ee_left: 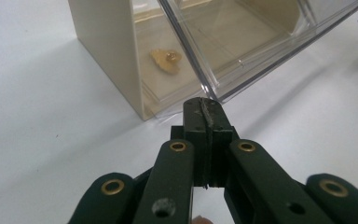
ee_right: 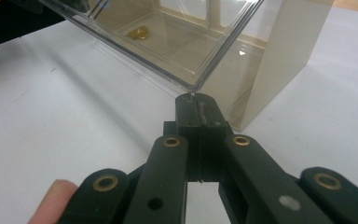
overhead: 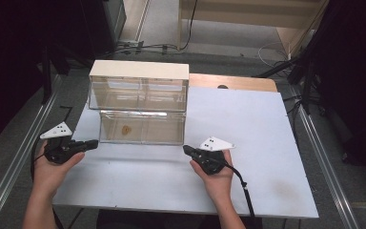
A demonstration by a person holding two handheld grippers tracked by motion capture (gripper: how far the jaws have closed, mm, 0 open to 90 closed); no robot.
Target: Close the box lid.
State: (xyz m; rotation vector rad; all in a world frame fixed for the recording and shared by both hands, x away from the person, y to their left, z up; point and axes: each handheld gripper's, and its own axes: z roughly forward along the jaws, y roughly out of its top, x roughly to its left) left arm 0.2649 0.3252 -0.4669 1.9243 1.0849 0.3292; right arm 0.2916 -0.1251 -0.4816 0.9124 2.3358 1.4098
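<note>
A cream cabinet [overhead: 138,69] with clear plastic drawers stands at the back of the white table [overhead: 248,143]. Its lower drawer [overhead: 141,128] is pulled out toward me, and a small golden-brown object [overhead: 126,129] lies on its floor. My left gripper [overhead: 95,142] is shut and empty, its tip by the drawer's front left corner. My right gripper [overhead: 186,149] is shut and empty at the front right corner. The left gripper view shows the left gripper [ee_left: 204,105] just short of the drawer [ee_left: 242,56] and the object [ee_left: 168,60]. In the right gripper view the right gripper [ee_right: 196,100] nearly touches the drawer's corner [ee_right: 193,86]; the object [ee_right: 140,32] lies farther in.
The upper drawers [overhead: 138,94] are pushed in. A bare wooden strip [overhead: 233,82] runs behind the white sheet. Metal rails [overhead: 24,152] flank the table, and cables [overhead: 147,47] lie on the floor beyond. Open table surface spreads right of the cabinet.
</note>
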